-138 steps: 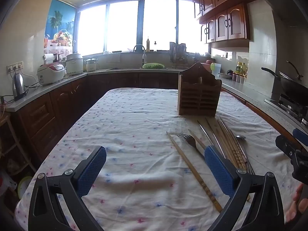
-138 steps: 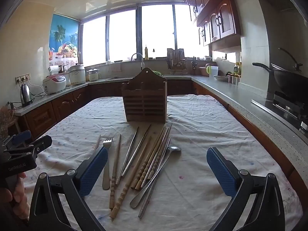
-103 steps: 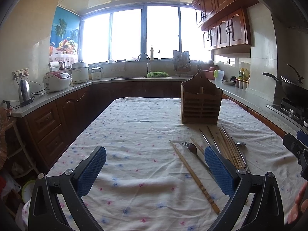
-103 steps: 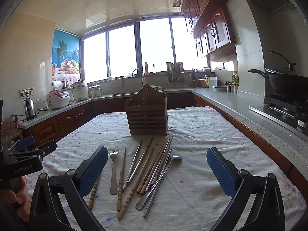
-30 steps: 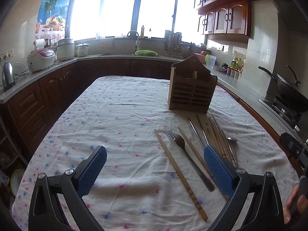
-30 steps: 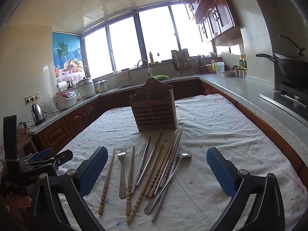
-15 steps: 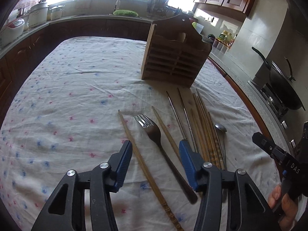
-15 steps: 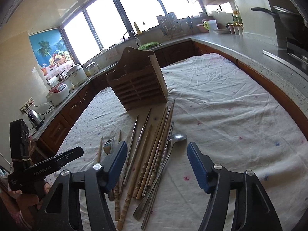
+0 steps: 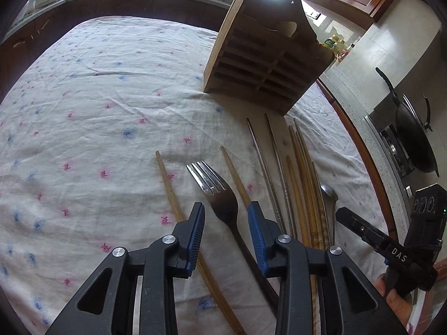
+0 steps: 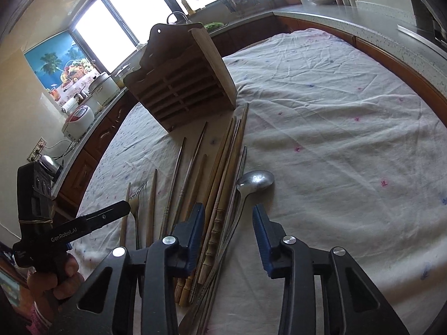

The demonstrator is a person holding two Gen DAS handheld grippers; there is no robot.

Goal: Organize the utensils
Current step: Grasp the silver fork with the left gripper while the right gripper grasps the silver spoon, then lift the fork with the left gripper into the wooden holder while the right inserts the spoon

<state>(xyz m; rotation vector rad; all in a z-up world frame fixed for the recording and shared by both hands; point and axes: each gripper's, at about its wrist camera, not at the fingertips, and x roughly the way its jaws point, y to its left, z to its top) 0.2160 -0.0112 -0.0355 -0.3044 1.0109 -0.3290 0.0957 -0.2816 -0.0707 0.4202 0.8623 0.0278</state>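
Observation:
A metal fork (image 9: 216, 192) lies on the flowered tablecloth (image 9: 97, 128), tines pointing away. My left gripper (image 9: 226, 223) hovers low over its neck, jaws closing, with the fork between the blue pads and not touched. A metal spoon (image 10: 255, 180) lies beside a bundle of wooden chopsticks (image 10: 223, 167). My right gripper (image 10: 227, 219) is just above the spoon's handle and the nearest chopsticks, jaws closing, pads clear of them. A slatted wooden utensil holder (image 9: 259, 64) stands behind the row, also seen as the holder (image 10: 184, 89) in the right wrist view.
Two metal chopsticks (image 9: 268, 167) and single wooden ones (image 9: 170, 184) lie between fork and spoon. A wok (image 9: 413, 139) sits on the stove at the right. A counter with a rice cooker (image 10: 79, 120) runs along the left. A hand (image 10: 53, 282) holds the left gripper's handle.
Both grippers have tipped down and dropped close to the utensils. Their jaws have narrowed from wide open, the left around the fork, the right around the spoon handle and chopsticks.

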